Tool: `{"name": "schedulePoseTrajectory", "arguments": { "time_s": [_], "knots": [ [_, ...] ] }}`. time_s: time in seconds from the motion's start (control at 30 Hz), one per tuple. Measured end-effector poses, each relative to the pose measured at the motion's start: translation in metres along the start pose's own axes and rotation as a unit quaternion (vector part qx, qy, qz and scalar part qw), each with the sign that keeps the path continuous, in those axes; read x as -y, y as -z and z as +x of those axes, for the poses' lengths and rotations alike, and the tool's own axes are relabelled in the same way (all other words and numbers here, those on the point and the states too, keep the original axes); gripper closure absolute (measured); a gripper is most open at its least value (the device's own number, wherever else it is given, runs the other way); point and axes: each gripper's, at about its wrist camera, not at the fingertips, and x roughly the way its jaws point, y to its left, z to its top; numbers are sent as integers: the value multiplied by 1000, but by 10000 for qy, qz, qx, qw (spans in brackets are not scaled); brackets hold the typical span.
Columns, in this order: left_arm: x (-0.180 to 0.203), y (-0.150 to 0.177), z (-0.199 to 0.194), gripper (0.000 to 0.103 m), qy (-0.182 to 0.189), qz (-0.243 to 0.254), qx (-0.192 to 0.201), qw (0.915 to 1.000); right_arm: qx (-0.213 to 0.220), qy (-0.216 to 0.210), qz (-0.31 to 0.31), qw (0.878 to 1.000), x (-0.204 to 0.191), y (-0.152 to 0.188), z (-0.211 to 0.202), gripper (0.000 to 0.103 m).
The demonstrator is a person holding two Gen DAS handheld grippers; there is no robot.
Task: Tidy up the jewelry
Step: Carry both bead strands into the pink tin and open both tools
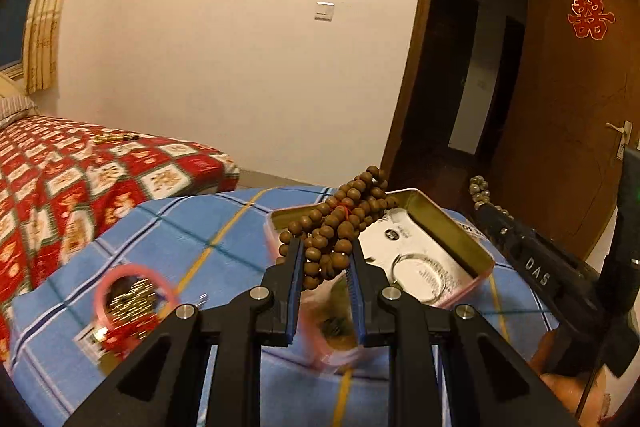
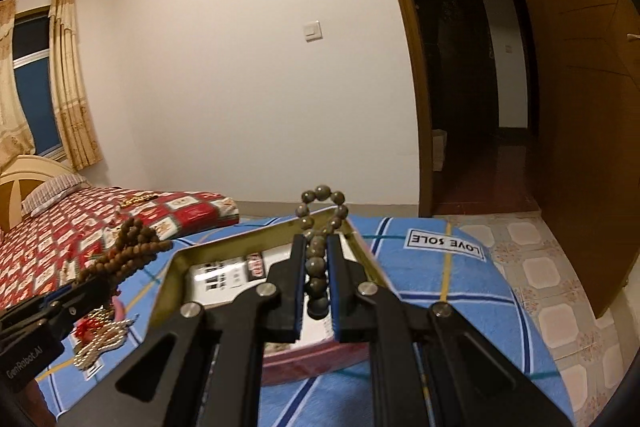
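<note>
With the left gripper [image 1: 325, 259] pinching the bunched brown bead strand [image 1: 338, 223] and the right gripper [image 2: 317, 267] clamped on the grey bead bracelet [image 2: 318, 223], both above the open tin [image 1: 460, 235], I'd lower each well inside before letting go.

Both grippers are held out forward side by side, the left gripper [image 1: 326, 247] clamped on something, the right gripper [image 2: 316, 247] likewise pinched
</note>
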Motion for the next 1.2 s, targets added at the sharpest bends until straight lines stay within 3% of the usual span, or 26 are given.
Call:
{"name": "schedulePoseTrajectory", "arguments": {
  "time_s": [0.4, 0.57, 0.77, 0.9, 0.97, 1.03, 1.07, 1.1, 1.2],
  "knots": [
    [20, -7, 72, 82, -156, 231, -546, 9981, -488, -163, -84, 9986, 7, -3, 44, 90],
    [19, -2, 86, 82, -219, 174, -813, 9963, -655, -278, -7, 9975, 14, -3, 50, 90],
    [20, -2, 88, 82, -205, 155, -849, 9961, -796, -433, -42, 9959, 14, -3, 57, 90],
    [20, -3, 90, 81, -398, 136, -903, 9950, -806, -436, -106, 9957, 11, -3, 57, 87],
    [20, -2, 89, 73, -427, 142, -909, 9948, -750, -431, -82, 9962, 11, -3, 56, 81],
    [22, -3, 86, 47, -508, 172, -837, 9951, -681, -386, -43, 9969, 14, -3, 54, 60],
    [22, -3, 83, 41, -540, 185, -749, 9956, -647, -376, -28, 9972, 14, -4, 53, 46],
    [21, -4, 80, 36, -585, 205, -608, 9962, -564, -373, -1, 9977, 15, -4, 50, 43],
    [21, -3, 67, 34, -711, 210, -300, 9968, -445, -266, 72, 9986, 16, -5, 47, 42]
  ]
}}
